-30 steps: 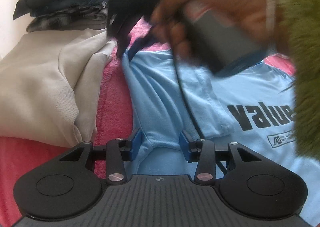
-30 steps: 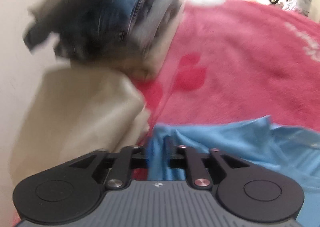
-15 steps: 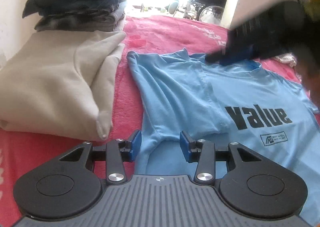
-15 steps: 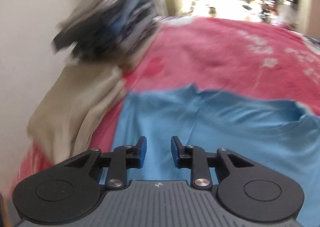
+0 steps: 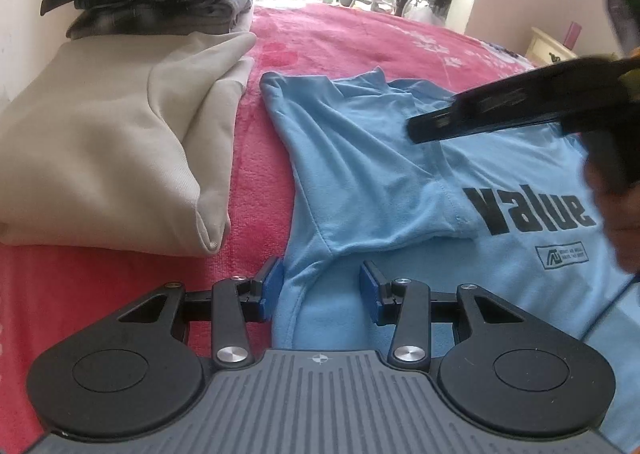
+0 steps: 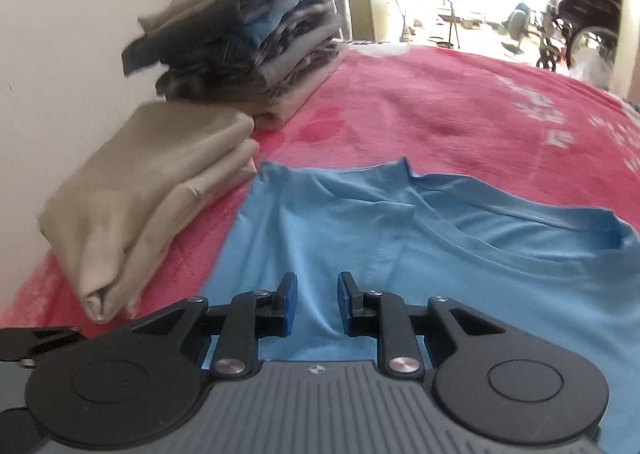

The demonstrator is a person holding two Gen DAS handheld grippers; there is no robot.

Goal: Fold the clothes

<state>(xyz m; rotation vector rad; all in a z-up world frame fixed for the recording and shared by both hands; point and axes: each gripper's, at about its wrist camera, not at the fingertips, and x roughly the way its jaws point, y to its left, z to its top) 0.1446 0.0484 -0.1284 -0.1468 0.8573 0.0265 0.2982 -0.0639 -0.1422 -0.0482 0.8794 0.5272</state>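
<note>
A light blue T-shirt (image 5: 384, 157) with black "value" lettering lies on the red bed cover, its left sleeve folded in over the chest. It also fills the lower half of the right wrist view (image 6: 400, 238). My left gripper (image 5: 321, 288) is open, its blue pads either side of the shirt's left edge below the armpit. My right gripper (image 6: 313, 302) is open and empty above the shirt near the shoulder. In the left wrist view it shows as a blurred black shape (image 5: 500, 113) over the collar.
A folded beige garment (image 5: 108, 141) lies left of the shirt, also in the right wrist view (image 6: 152, 189). A stack of folded dark clothes (image 6: 248, 45) stands behind it against the wall. The red bed cover (image 6: 440, 109) stretches beyond the shirt toward a bright doorway.
My right gripper let go of the sleeve at the shirt's far left corner, opened, and moved back toward the collar. The sleeve now lies folded inward. My left gripper has stayed put.
</note>
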